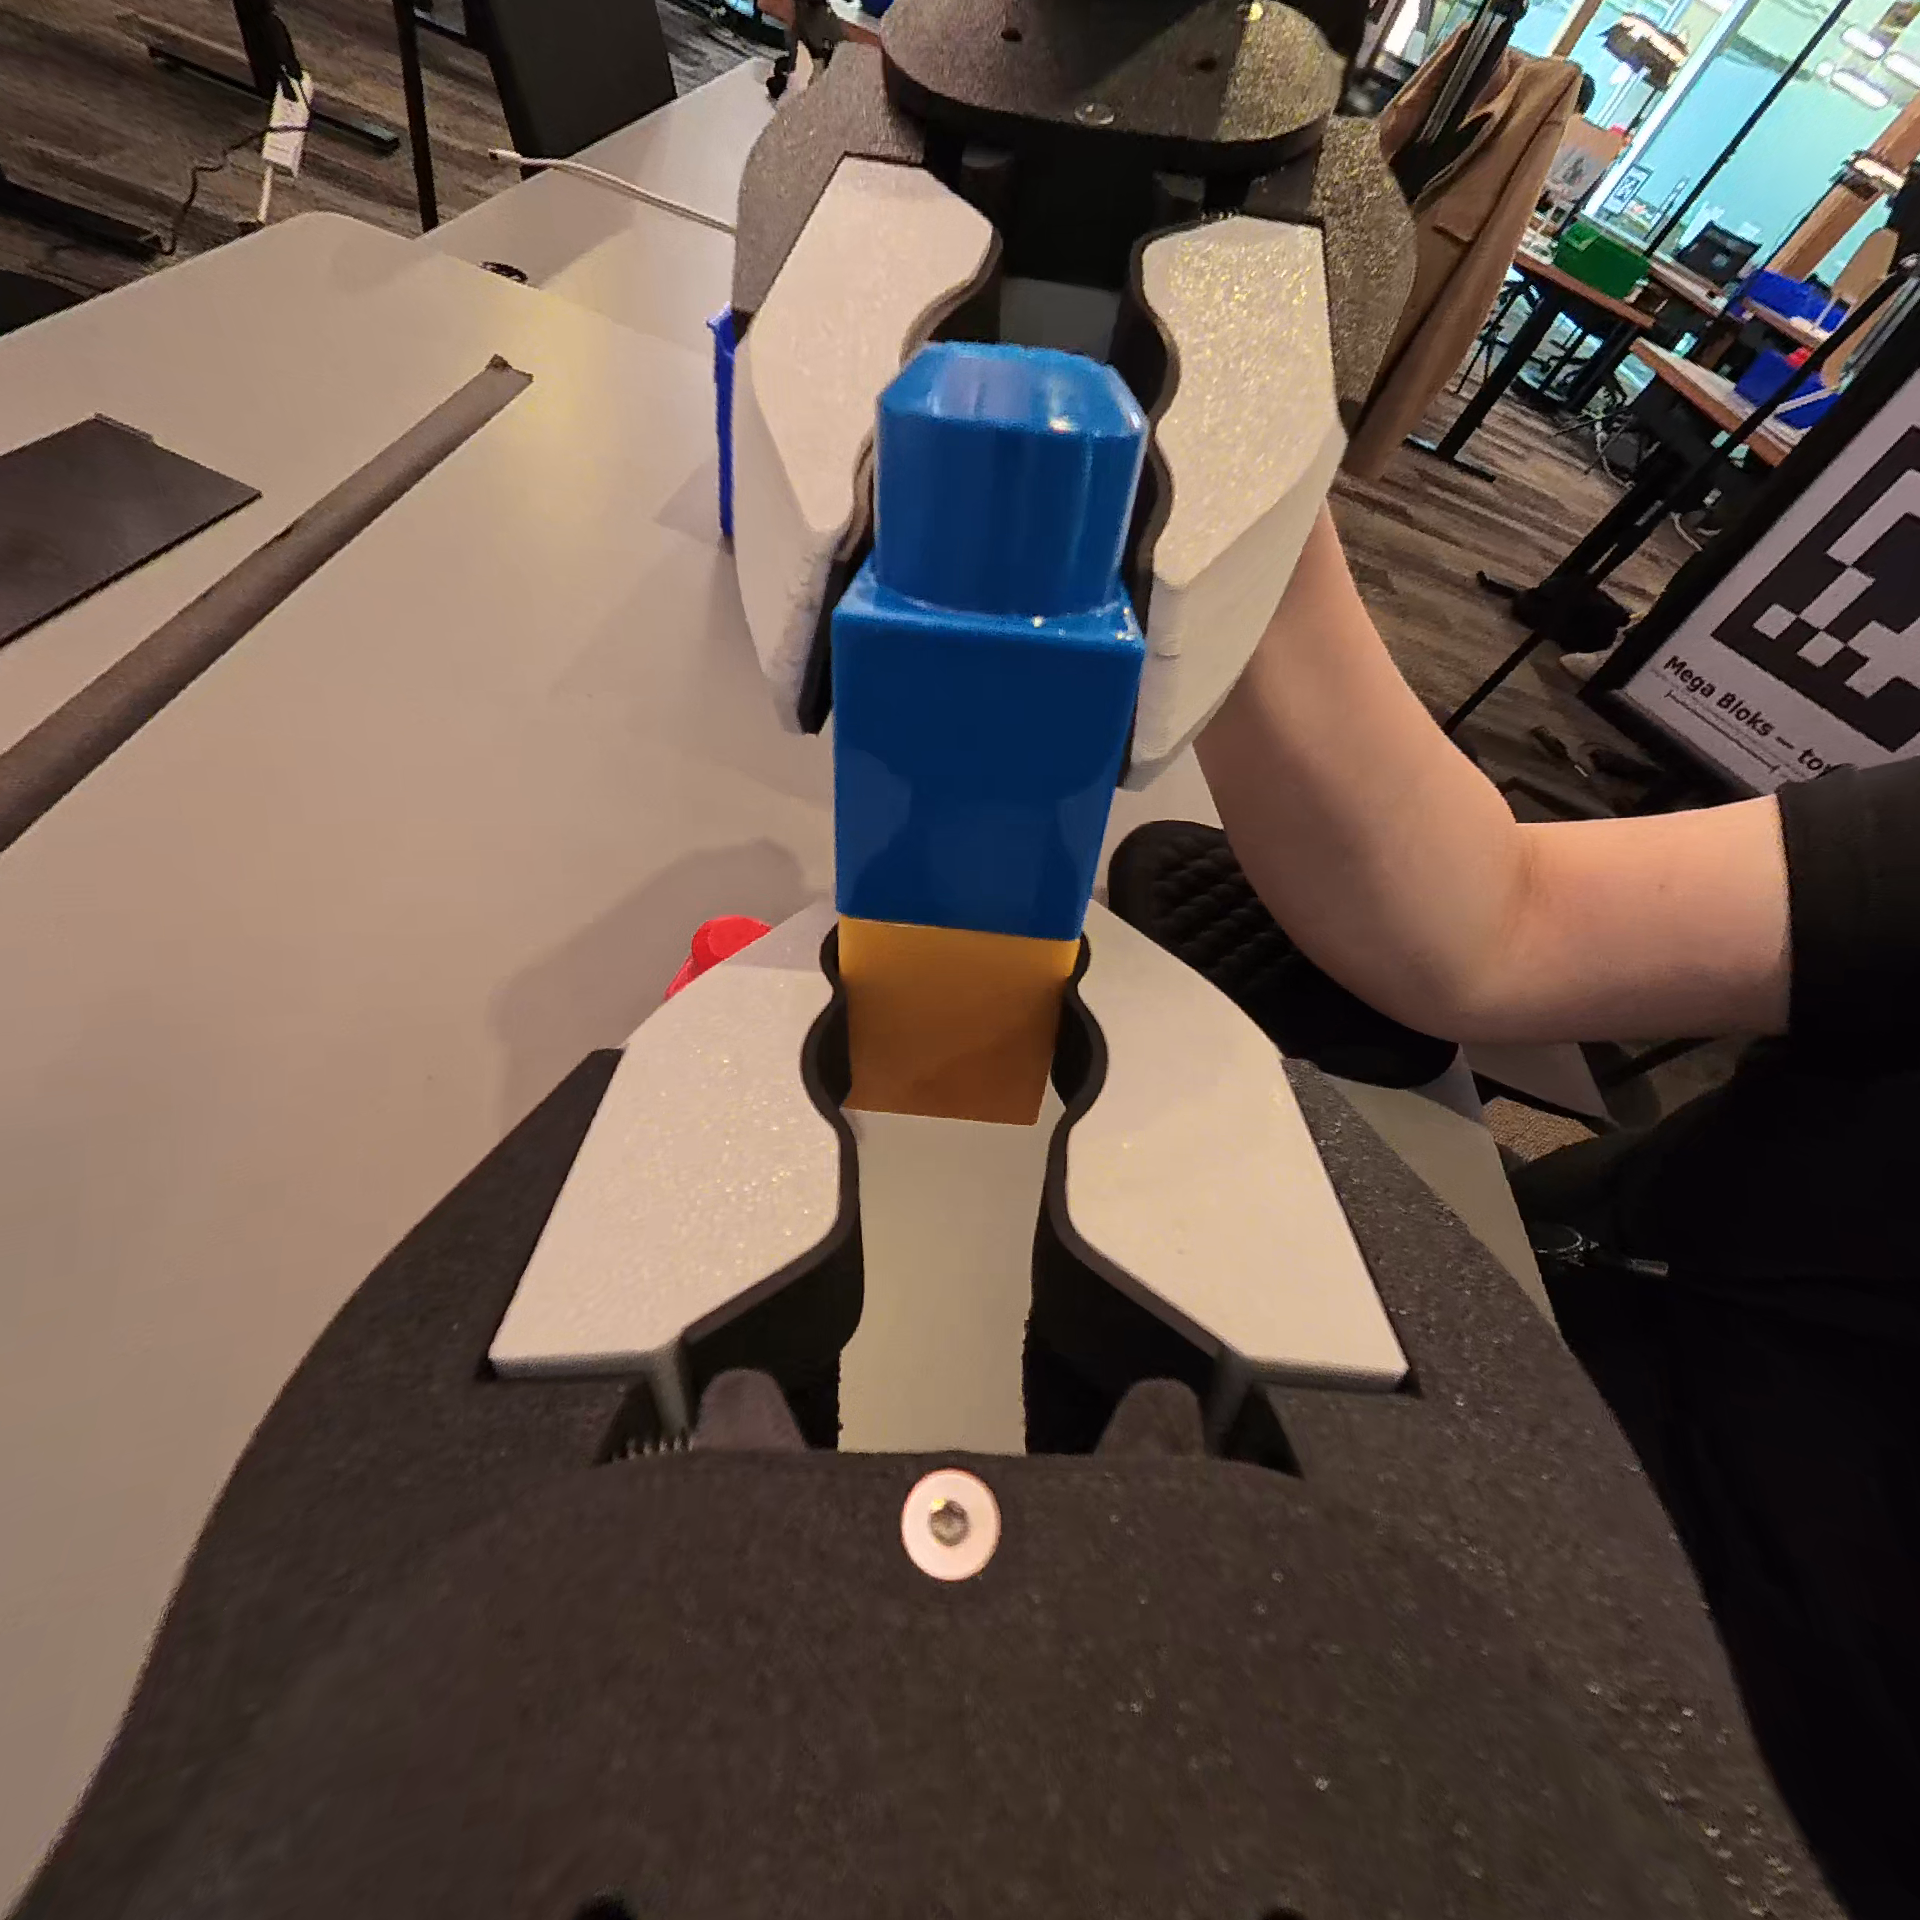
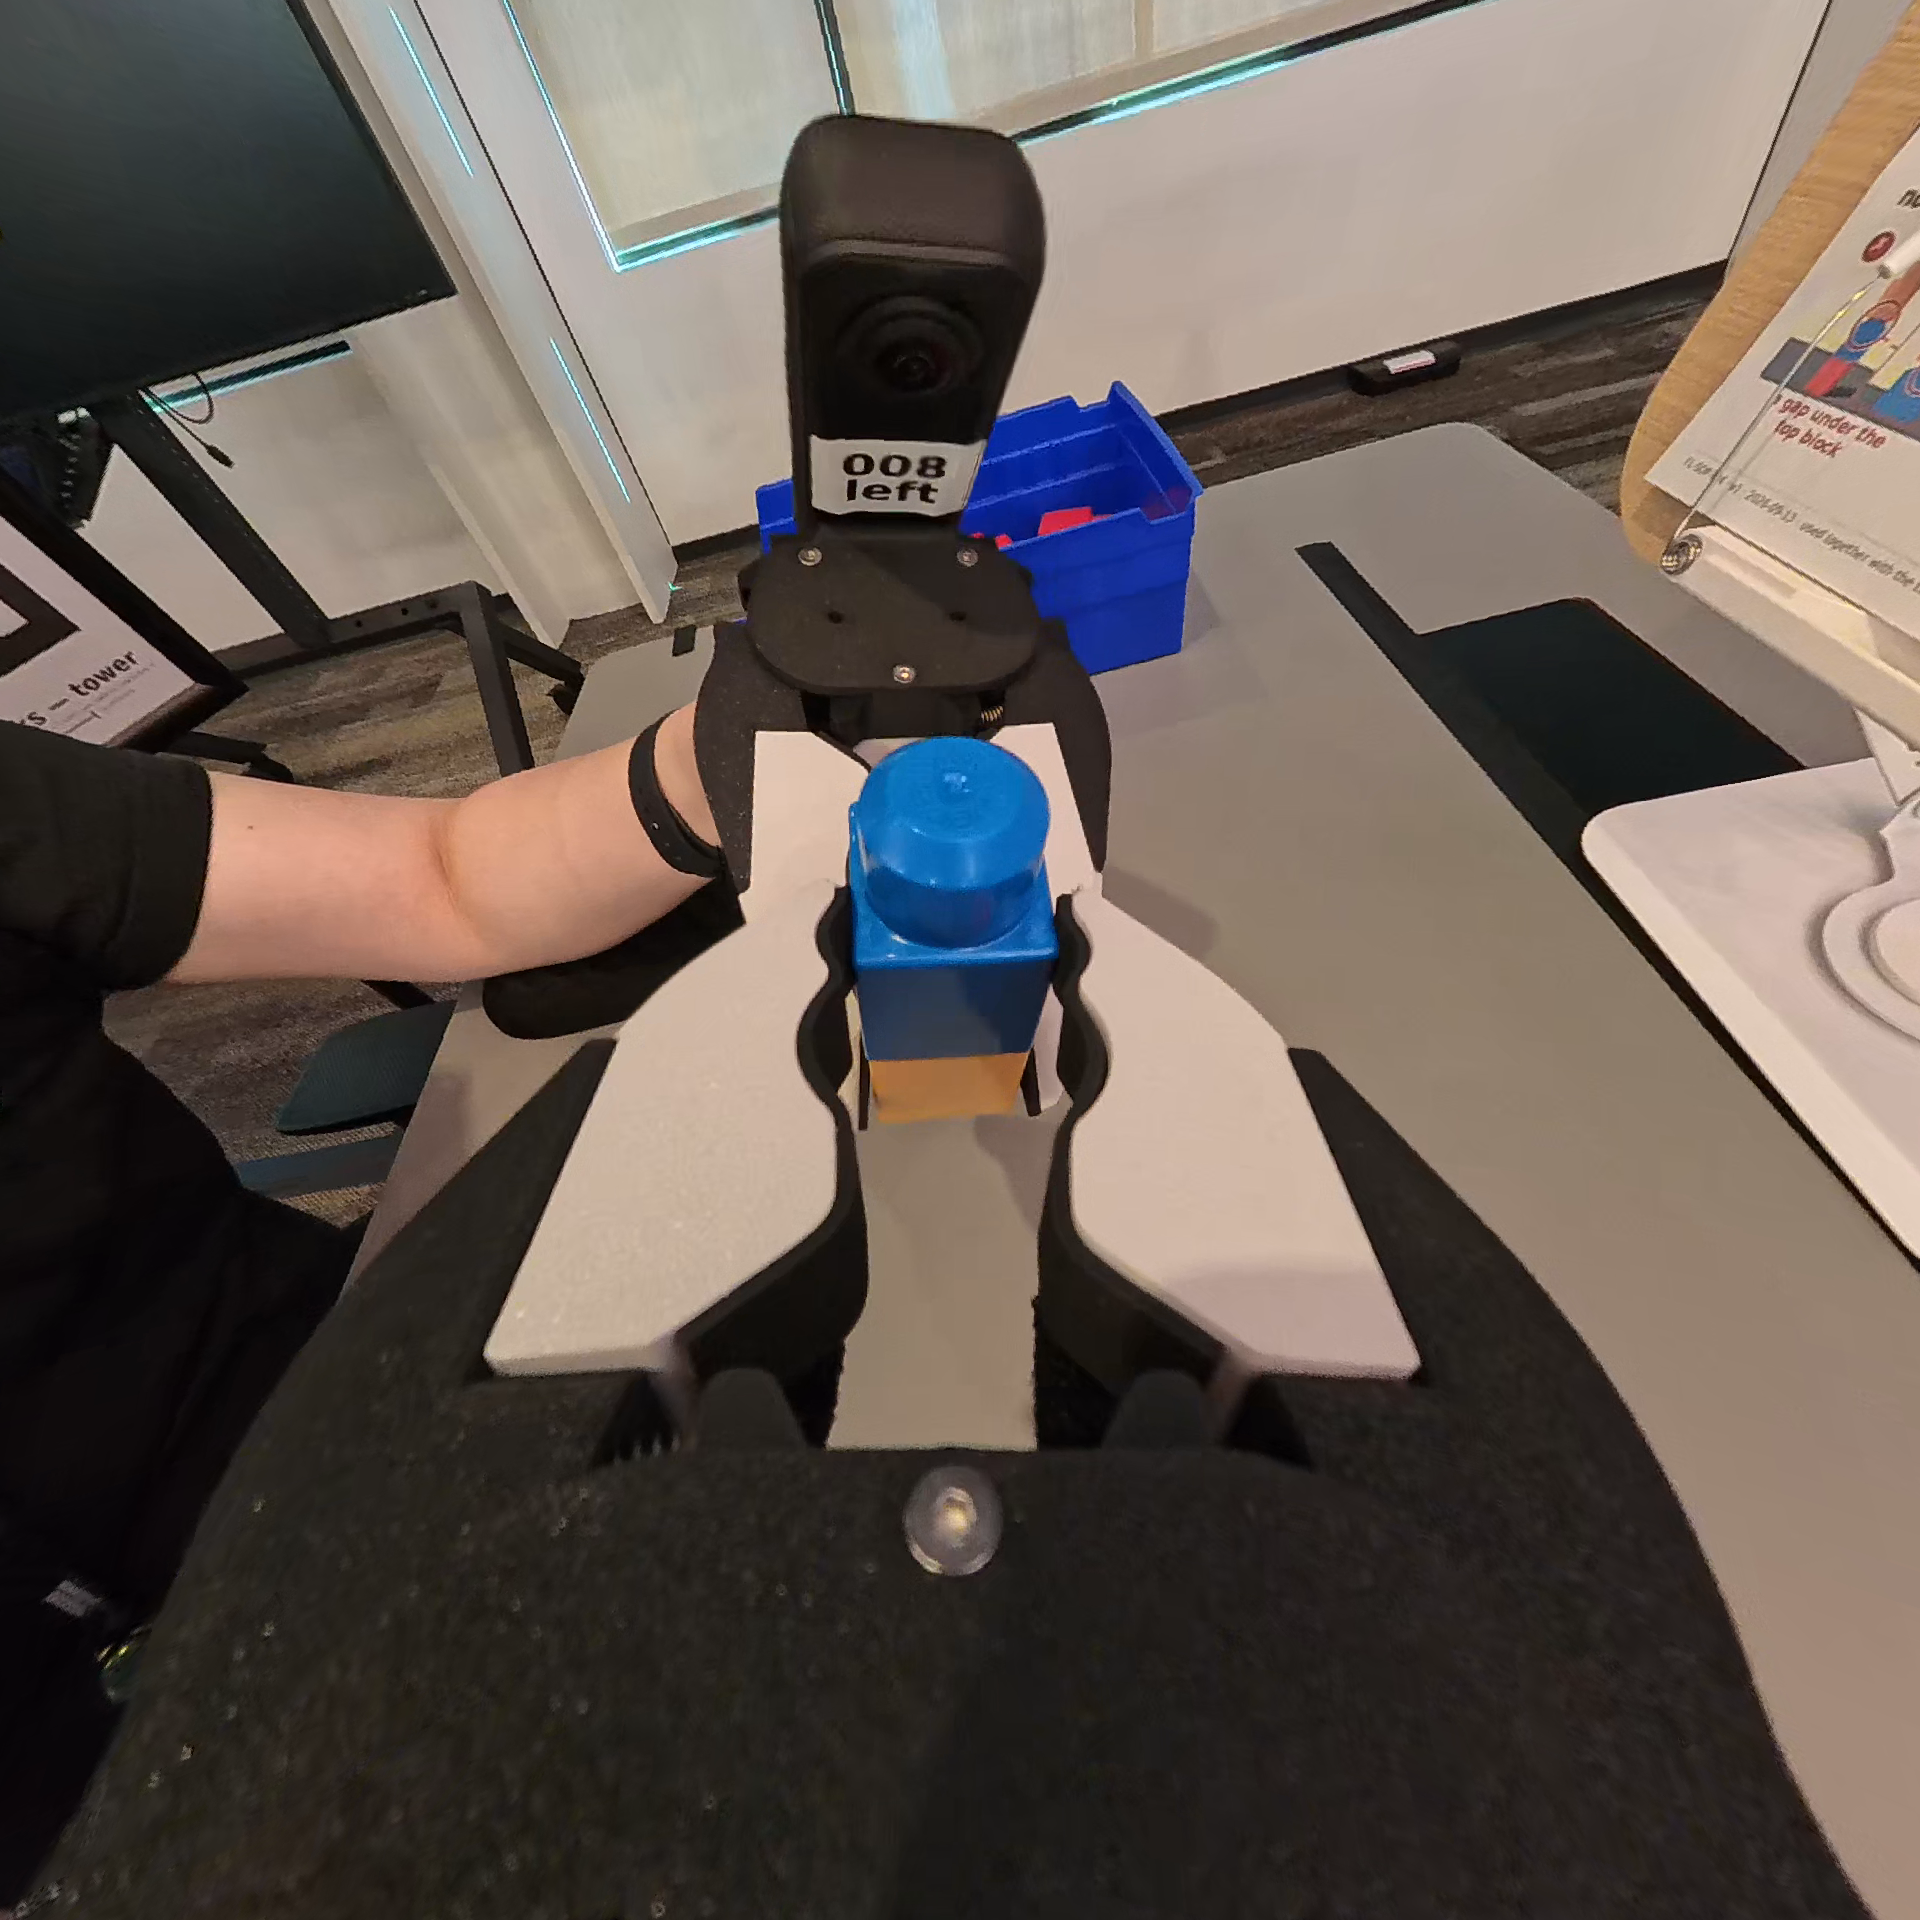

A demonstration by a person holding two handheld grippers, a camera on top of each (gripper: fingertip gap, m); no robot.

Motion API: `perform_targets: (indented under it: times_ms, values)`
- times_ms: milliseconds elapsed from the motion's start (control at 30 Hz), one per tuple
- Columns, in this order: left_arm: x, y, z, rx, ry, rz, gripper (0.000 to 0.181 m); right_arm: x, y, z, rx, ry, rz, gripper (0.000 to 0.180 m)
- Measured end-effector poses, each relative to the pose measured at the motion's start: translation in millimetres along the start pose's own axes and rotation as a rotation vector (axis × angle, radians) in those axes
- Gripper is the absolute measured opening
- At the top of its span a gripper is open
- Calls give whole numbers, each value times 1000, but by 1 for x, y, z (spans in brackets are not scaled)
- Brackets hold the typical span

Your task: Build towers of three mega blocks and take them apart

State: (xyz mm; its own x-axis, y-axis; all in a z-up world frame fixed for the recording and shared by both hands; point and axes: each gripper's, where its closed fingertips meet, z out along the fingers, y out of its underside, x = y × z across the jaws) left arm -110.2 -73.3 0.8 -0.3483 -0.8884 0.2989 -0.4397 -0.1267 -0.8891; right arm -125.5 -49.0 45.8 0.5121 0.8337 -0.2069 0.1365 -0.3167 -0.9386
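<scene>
A blue block (image 1: 977,769) sits stacked on a yellow block (image 1: 951,1039); both also show in the right wrist view, blue (image 2: 945,987) over yellow (image 2: 940,1086). My left gripper (image 1: 956,977) is shut on the yellow block. My right gripper (image 2: 951,956) is shut on the blue block's body, facing the left gripper (image 2: 951,1091) from the opposite side. In the left wrist view the right gripper (image 1: 982,717) clasps the blue block from the far side. A red block (image 1: 717,951) lies on the table, partly hidden behind my left finger. I cannot tell whether the stack touches the table.
A blue bin (image 2: 1101,561) with red blocks stands at the grey table's (image 2: 1299,935) far end; its edge shows in the left wrist view (image 1: 722,416). A stand with an instruction sheet (image 2: 1787,436) is at the right. A black mat (image 1: 94,509) lies at the left. The person's forearm (image 1: 1403,852) reaches in. Some 5 centimeters of space lies between my two pairs of fingers.
</scene>
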Motion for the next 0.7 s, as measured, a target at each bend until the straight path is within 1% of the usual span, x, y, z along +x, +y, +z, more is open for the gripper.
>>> perform_targets:
  times_ms: [133, 333, 467, 533, 700]
  values:
    - [0, 8, 1, -36, 16, 11, 35, 0, 7, 2, -39, -1, -10, 36]
    - [5, 8, 0, -51, 32, 17, 35, -5, 6, 2, -30, -28, -13, 36]
    - [5, 7, 0, -43, 33, 12, 35, -5, 4, 2, -26, -20, 2, 36]
    - [4, 2, -2, -7, 39, -4, 35, -3, -1, 3, -1, -5, 11, 36]
    - [5, 3, -2, -30, 23, 7, 35, -4, 1, 1, -28, 4, 4, 36]
